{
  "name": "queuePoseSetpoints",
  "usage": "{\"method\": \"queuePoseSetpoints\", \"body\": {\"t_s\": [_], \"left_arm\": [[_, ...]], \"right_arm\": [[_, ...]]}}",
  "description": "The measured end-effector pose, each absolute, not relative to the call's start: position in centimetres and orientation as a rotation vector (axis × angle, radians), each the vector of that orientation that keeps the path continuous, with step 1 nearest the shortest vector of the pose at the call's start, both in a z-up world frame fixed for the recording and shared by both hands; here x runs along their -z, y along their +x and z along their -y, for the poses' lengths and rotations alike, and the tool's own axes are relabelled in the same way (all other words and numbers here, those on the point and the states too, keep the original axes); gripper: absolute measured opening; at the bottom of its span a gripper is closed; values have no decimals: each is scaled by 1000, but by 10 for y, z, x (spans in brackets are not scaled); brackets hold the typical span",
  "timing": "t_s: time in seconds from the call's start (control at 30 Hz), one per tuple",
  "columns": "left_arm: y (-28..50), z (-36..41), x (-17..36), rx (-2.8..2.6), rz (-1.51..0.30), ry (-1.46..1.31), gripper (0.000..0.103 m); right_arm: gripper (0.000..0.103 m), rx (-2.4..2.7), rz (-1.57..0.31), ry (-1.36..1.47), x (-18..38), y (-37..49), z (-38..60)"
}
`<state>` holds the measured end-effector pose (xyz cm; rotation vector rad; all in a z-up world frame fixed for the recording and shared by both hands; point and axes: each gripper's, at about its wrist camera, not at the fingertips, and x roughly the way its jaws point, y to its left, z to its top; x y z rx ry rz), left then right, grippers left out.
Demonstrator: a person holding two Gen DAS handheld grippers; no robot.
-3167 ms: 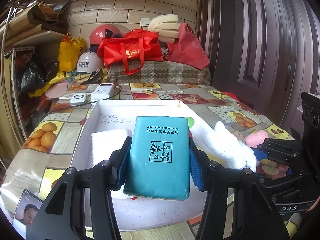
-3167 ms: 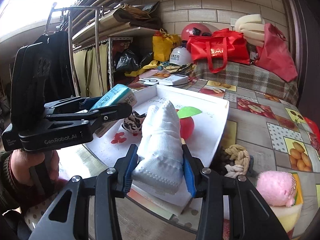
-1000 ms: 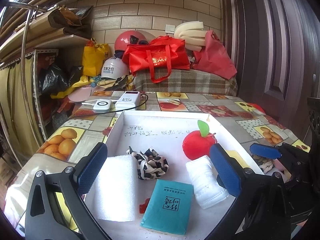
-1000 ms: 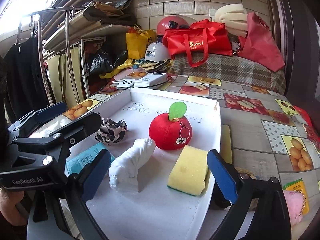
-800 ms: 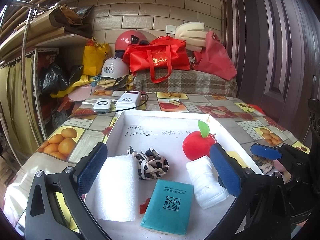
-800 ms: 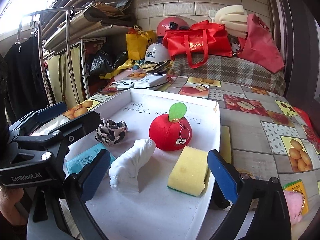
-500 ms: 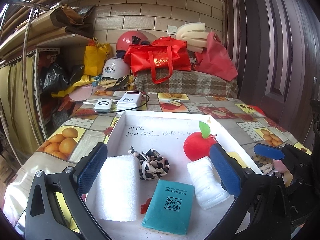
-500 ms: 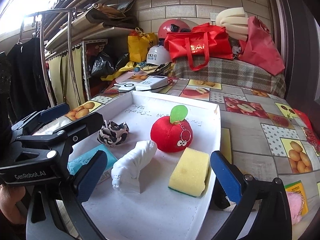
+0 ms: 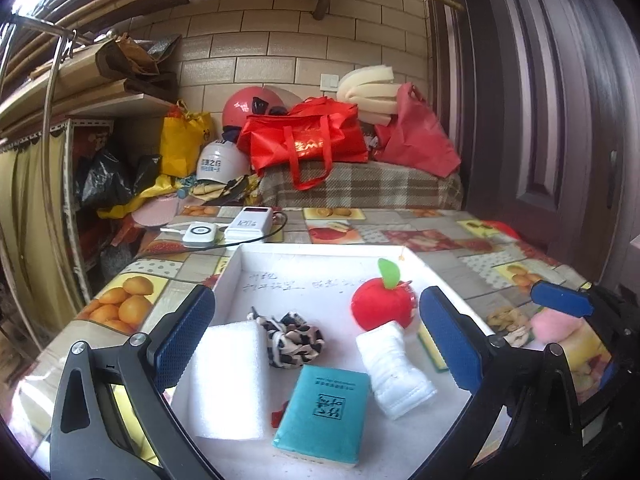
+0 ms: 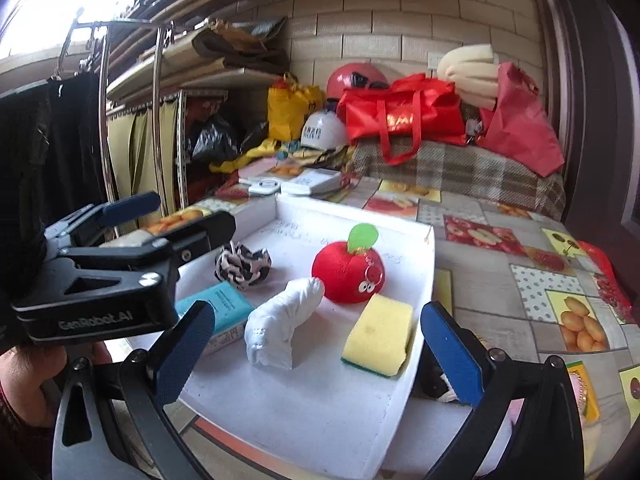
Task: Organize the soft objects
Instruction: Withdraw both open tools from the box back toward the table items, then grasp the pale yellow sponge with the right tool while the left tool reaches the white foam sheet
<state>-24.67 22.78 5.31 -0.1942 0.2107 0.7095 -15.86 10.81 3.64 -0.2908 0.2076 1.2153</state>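
Observation:
A white tray on the fruit-print table holds a teal tissue pack, a rolled white sock, a red plush apple, a black-and-white scrunchie, a white foam block and a yellow sponge. My left gripper hangs open over the tray's near edge. My right gripper is open wide at the tray's right corner. Neither holds anything.
A pink plush and a knotted rope toy lie on the table right of the tray. A power bank and a white device sit behind it. Bags and helmets pile at the back; a rack stands at the left.
Both grippers let go of the tissue pack and the sock, which now lie in the tray. Over the last second the right gripper drew back a little; the left hardly moved.

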Motion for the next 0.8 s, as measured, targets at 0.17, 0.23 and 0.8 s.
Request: {"method": "queuePoseSetpoints", "body": {"t_s": [0.17, 0.23, 0.8], "left_arm": [[-249, -222, -55, -727, -198, -185, 103], [-251, -217, -57, -718, -178, -169, 103], [-209, -154, -57, -300, -303, -124, 103]], "right_arm": [[103, -1189, -75, -90, -58, -156, -56], [103, -1138, -41, 5, -65, -149, -33], [103, -1040, -456, -225, -39, -24, 34]]}}
